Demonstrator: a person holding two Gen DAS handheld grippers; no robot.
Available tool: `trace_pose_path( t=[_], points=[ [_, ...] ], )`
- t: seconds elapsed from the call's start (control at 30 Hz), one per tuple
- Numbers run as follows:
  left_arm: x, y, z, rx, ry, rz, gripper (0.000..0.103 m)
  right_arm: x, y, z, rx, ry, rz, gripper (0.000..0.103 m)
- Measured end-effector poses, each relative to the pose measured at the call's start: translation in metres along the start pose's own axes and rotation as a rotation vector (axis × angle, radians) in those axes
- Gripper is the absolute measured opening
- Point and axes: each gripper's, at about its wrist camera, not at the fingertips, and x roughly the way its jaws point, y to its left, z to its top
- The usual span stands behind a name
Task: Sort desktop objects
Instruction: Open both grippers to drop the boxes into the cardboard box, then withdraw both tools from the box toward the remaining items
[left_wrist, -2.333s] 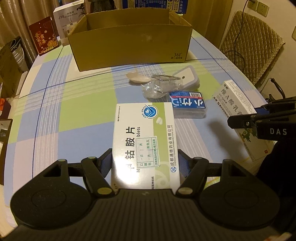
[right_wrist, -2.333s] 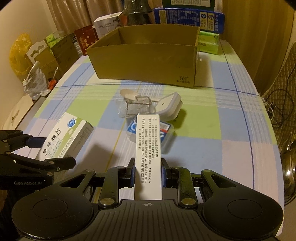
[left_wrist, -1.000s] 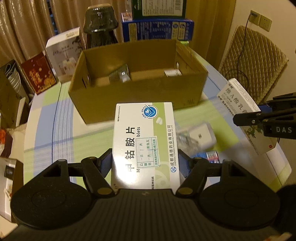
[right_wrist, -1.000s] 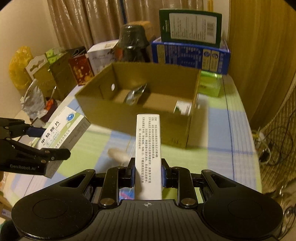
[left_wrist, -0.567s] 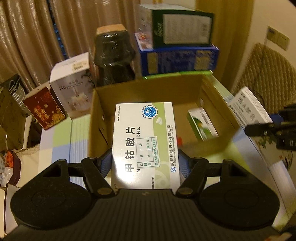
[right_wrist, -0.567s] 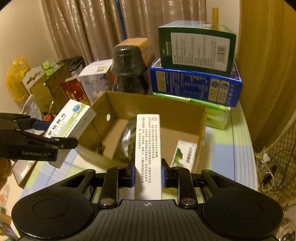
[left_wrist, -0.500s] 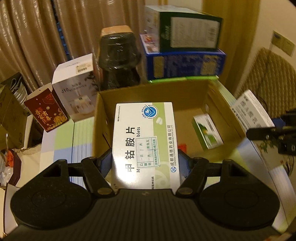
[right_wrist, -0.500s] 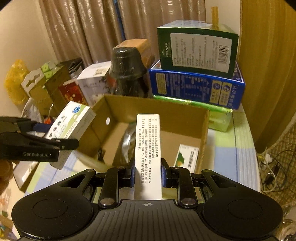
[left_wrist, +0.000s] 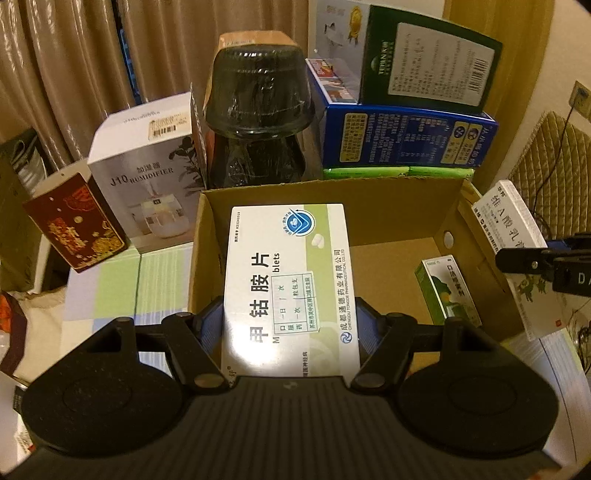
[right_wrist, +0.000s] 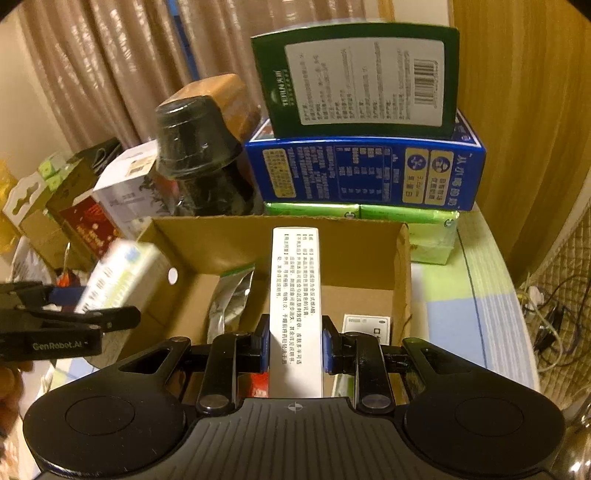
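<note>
Left wrist view: left gripper (left_wrist: 291, 325) pinches tablet box (left_wrist: 290, 280); right gripper (right_wrist: 295, 339) pinches narrow carton (right_wrist: 295, 306).

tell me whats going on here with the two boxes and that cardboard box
A person is sorting things off a table with a handheld gripper in each hand. The left gripper is clamped on a wide white and green medicine box, and the right gripper on a narrow white box. Both are held over the open cardboard box, which already holds a small green box and a silver pouch. Neither box has been let go.
</note>
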Motion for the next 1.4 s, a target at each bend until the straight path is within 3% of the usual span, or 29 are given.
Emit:
trace_pose_path(
  t=[0.1,0.17,0.2,0.6,0.77,0.87,1.07,1.27,1.4],
  points=[
    [0.01,0.005,0.002,-0.017,-0.011,-0.01,0.072,0.008,-0.007,0.004,0.083,-0.021,0.032,0.025],
    [0.012,0.007,0.002,-0.028,-0.024,-0.016,0.073,0.011,-0.013,0.006,0.146,-0.039,0.07,0.043],
    [0.013,0.008,0.001,-0.03,-0.026,-0.02,0.073,0.011,-0.014,0.007,0.156,-0.048,0.078,0.045],
    [-0.025,0.006,-0.039,-0.033,-0.066,-0.067,0.076,-0.036,-0.026,-0.032,0.083,-0.079,0.055,0.069],
    [-0.056,-0.002,-0.065,-0.016,-0.068,-0.072,0.077,-0.071,-0.031,-0.066,0.079,-0.076,0.047,0.089],
    [-0.077,-0.009,-0.084,-0.015,-0.075,-0.08,0.082,-0.092,-0.03,-0.089,0.069,-0.062,0.048,0.095],
    [-0.115,-0.022,-0.126,-0.01,-0.07,-0.105,0.088,-0.129,-0.029,-0.144,0.069,-0.058,0.035,0.101],
    [-0.142,-0.036,-0.169,0.004,-0.063,-0.105,0.1,-0.149,-0.034,-0.203,0.182,-0.018,0.048,0.101],
    [-0.151,-0.043,-0.198,0.003,-0.055,-0.095,0.101,-0.157,-0.037,-0.234,0.271,0.009,0.082,0.101]
  ],
)
